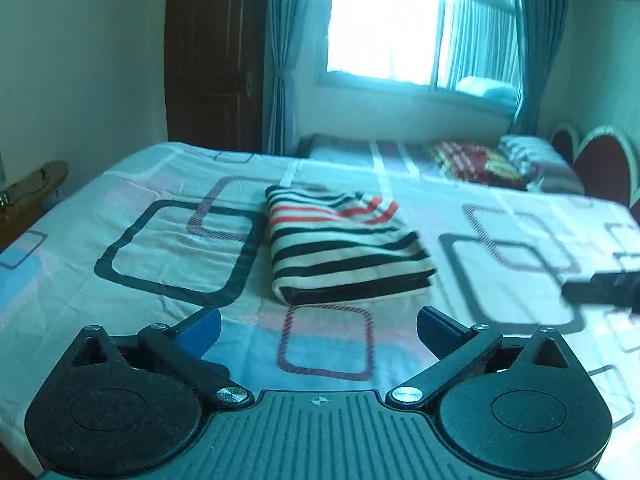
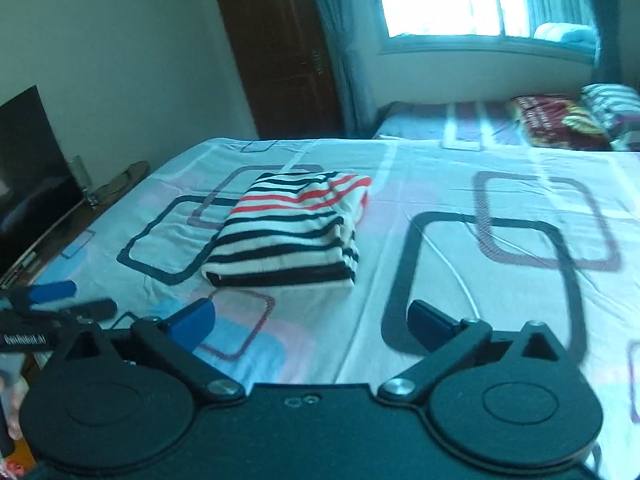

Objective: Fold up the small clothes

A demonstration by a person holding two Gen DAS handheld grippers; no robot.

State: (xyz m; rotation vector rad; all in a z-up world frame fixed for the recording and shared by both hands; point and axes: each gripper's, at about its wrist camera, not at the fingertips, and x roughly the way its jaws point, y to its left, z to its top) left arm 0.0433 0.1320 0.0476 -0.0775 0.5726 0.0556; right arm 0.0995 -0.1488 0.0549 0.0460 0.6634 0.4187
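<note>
Striped top (image 1: 344, 248) lies folded into a compact block mid-bed (image 1: 160, 248), squared, so I judge folding done. I hold my left tongs (image 1: 319, 330) and right tongs (image 2: 311, 325) clear of it, both spread wide, gripping nothing.

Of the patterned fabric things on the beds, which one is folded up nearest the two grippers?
The folded black, white and red striped garment, lying on the near bed's sheet with rounded squares. The red-and-yellow patterned cloth and striped pillow lie on the far bed.
</note>
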